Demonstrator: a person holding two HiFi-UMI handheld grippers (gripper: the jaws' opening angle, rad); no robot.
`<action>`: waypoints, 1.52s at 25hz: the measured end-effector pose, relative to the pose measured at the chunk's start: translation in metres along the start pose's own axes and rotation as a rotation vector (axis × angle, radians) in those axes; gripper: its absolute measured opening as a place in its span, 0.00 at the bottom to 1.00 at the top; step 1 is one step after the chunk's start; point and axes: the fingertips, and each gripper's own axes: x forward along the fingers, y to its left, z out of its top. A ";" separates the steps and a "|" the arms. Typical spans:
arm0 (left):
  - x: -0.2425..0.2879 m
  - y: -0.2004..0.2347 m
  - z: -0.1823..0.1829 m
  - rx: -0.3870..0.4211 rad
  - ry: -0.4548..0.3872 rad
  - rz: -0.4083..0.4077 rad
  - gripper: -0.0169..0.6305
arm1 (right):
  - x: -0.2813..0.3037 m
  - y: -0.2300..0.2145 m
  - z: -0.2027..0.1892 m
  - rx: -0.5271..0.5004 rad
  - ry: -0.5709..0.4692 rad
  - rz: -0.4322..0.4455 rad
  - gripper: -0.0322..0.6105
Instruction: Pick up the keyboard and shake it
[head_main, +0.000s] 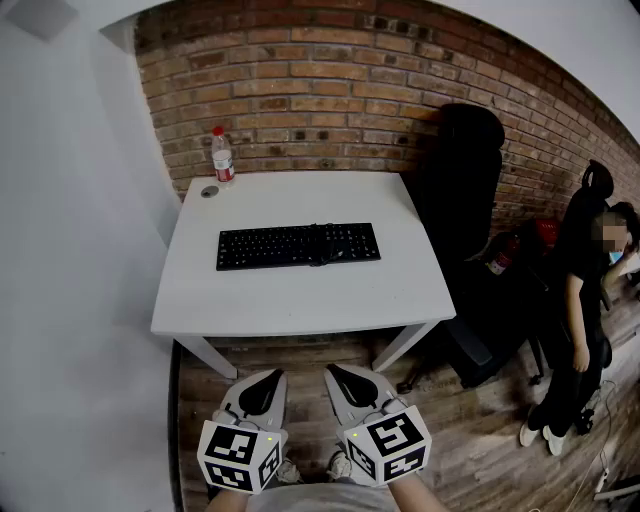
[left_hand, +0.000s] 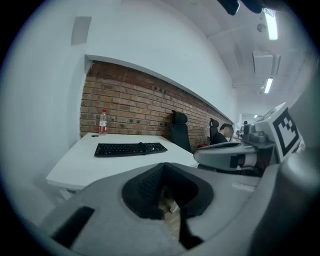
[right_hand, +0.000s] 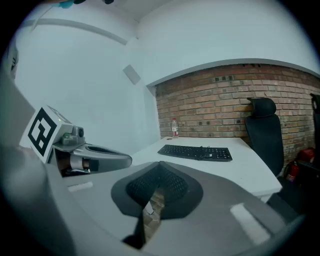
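Note:
A black keyboard (head_main: 298, 245) lies flat across the middle of the white table (head_main: 300, 305), its cable bunched on top of the keys. It also shows in the left gripper view, keyboard (left_hand: 130, 148), and in the right gripper view, keyboard (right_hand: 196, 152). Both grippers hang low in front of the table's near edge, well short of the keyboard. My left gripper (head_main: 268, 378) is shut and holds nothing. My right gripper (head_main: 338, 373) is shut too, beside it, also with nothing in it.
A plastic water bottle (head_main: 222, 156) and a small round disc (head_main: 209, 191) stand at the table's back left by the brick wall. A black office chair (head_main: 462, 170) is at the right of the table. A person (head_main: 585, 320) in black stands at the far right.

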 end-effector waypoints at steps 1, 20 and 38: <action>0.000 0.002 -0.001 -0.003 -0.001 0.000 0.02 | 0.001 0.001 -0.001 0.002 -0.002 0.001 0.06; 0.001 0.066 0.002 -0.060 0.012 -0.037 0.02 | 0.045 0.025 0.011 0.055 -0.002 -0.053 0.06; 0.101 0.097 0.013 -0.085 0.046 -0.018 0.02 | 0.112 -0.056 0.012 0.090 0.014 -0.007 0.06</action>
